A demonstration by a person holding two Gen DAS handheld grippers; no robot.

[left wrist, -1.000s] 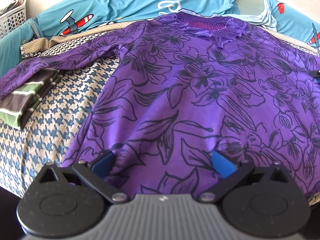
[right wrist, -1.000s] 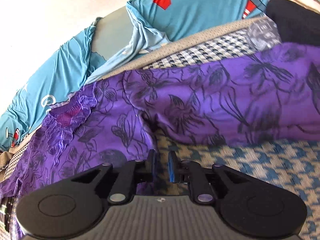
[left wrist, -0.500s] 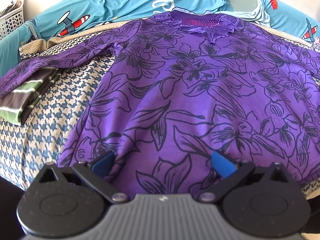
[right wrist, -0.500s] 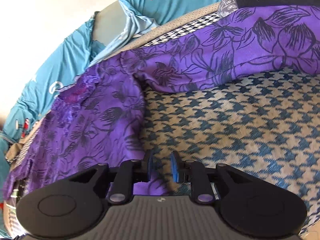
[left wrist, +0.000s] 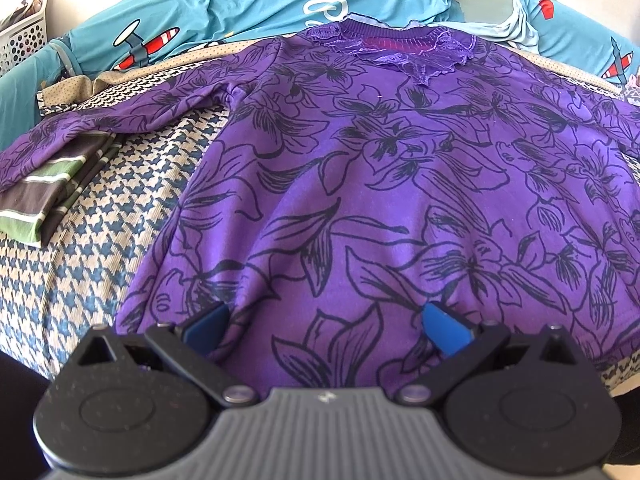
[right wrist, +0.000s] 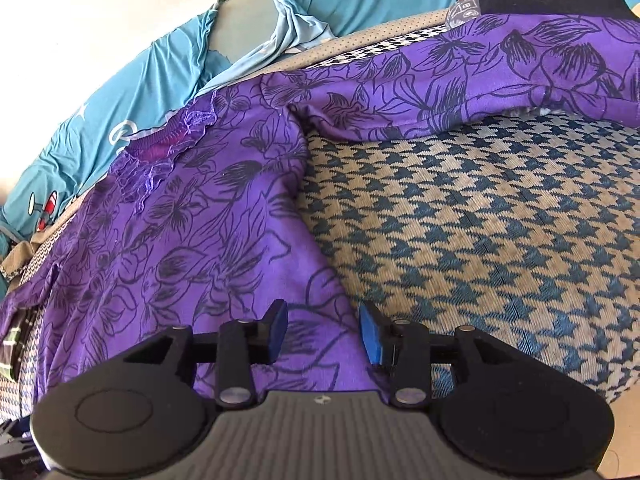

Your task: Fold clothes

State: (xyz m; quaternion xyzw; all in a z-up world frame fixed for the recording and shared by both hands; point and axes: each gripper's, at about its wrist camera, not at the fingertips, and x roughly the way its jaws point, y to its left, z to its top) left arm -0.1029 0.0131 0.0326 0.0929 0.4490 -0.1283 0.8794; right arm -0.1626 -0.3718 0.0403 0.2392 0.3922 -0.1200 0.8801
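Now, right gripper (right wrist: 323, 326) opening above purple top's (right wrist: 192, 240) edge, seemingly untouched; left gripper (left wrist: 326, 324) spread wide over its hem.

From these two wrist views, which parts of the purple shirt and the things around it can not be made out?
- Purple shirt, left wrist view: its right sleeve is cut off by the picture edge.
- Hem: hidden behind the left claw; in the right wrist view, partly behind the right claw, whose jaws are opening.
- Striped garment: partly covered by the left sleeve.
- White basket: cut by the edge, contents unclear.
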